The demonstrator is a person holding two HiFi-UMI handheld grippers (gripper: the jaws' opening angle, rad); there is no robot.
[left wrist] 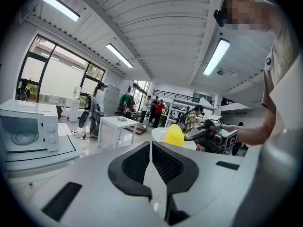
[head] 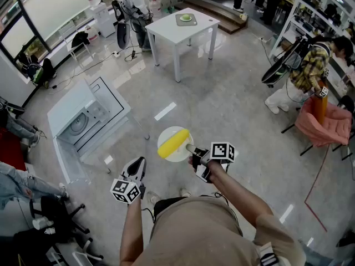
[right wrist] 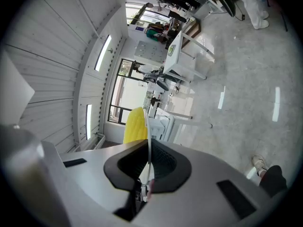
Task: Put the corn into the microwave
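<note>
A yellow corn cob lies on a round white plate held out over the floor in front of me. My right gripper is shut on the plate's near rim. In the right gripper view the plate stands edge-on between the jaws, with the corn on its left side. My left gripper hangs to the left of the plate, jaws shut and empty. The white microwave stands on a low table to my left; its turntable shows in its front. Corn and right gripper show in the left gripper view.
The microwave's low table juts toward me at the left. A white table stands farther ahead. A person in a plaid shirt and a pink chair are at the right; seated people and a black chair at the left.
</note>
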